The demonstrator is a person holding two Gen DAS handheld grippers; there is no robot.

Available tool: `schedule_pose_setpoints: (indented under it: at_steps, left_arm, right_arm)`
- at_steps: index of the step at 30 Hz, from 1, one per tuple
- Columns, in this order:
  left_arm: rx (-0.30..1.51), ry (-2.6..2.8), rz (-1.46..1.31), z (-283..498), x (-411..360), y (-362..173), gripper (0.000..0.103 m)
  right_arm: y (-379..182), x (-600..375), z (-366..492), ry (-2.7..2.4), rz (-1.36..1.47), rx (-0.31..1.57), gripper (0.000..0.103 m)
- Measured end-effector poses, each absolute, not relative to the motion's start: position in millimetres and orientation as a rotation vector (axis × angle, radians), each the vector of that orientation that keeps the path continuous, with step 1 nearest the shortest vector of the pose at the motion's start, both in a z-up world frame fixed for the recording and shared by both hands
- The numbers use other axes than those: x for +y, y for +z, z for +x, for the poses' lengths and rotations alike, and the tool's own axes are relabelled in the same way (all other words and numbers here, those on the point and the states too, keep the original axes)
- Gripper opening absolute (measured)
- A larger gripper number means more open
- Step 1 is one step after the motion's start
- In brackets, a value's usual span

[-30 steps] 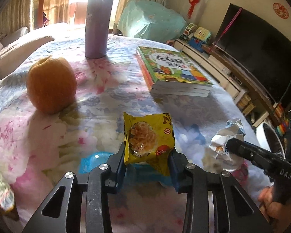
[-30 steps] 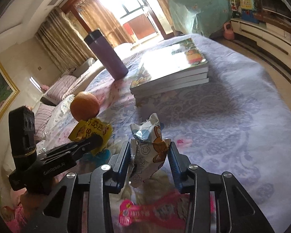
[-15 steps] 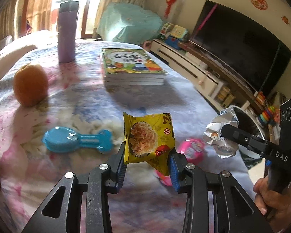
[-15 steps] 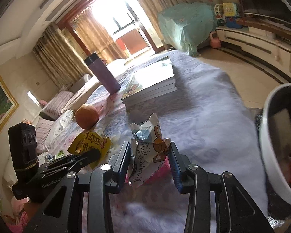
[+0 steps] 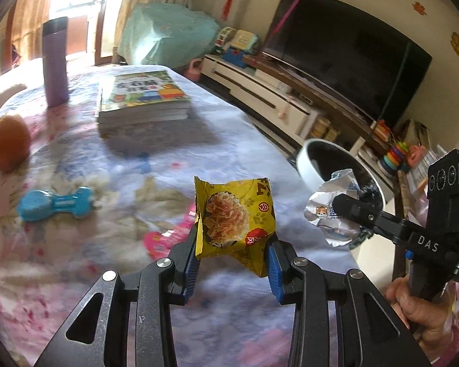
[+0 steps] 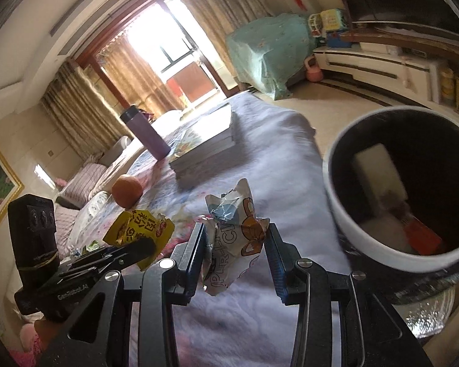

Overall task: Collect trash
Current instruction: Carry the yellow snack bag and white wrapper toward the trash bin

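My left gripper (image 5: 234,253) is shut on a yellow snack wrapper (image 5: 234,218), held up above the table's near right part. My right gripper (image 6: 235,244) is shut on a crumpled white and blue wrapper (image 6: 232,238); the left wrist view shows that wrapper (image 5: 330,214) beside the bin. A white-rimmed trash bin (image 6: 339,202) with a black liner stands off the table's right edge, close to the right gripper, with white and orange scraps inside. The left gripper and its yellow wrapper (image 6: 137,229) appear at the left of the right wrist view. A pink wrapper (image 5: 165,238) lies on the cloth.
On the flowered tablecloth (image 5: 137,165) lie a blue bone-shaped toy (image 5: 55,206), an orange (image 5: 9,143), a stack of books (image 5: 140,98) and a purple flask (image 5: 55,61). A TV (image 5: 345,46) on a low cabinet stands to the right. A hand (image 5: 419,302) grips the right handle.
Both grippers have drawn back and swung right with their wrappers held. The bin has come into view and now looms close to the right gripper.
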State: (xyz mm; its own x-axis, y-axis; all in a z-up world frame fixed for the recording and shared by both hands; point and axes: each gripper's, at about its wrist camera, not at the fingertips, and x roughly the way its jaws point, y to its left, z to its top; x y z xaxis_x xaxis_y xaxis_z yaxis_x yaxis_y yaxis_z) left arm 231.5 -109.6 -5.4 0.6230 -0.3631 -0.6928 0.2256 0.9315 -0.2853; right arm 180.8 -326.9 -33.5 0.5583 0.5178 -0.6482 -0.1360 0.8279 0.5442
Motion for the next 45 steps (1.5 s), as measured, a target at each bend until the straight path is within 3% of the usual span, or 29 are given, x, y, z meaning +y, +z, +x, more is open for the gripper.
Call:
schedule_pose_setpoints:
  at_steps: [45]
  left_arm:
    - [0.858, -0.492, -0.079, 254.0, -212.5, -3.7, 0.037]
  right_arm:
    - [-23.2, -441.9, 143.4, 0.187, 0.524, 0.815, 0.041]
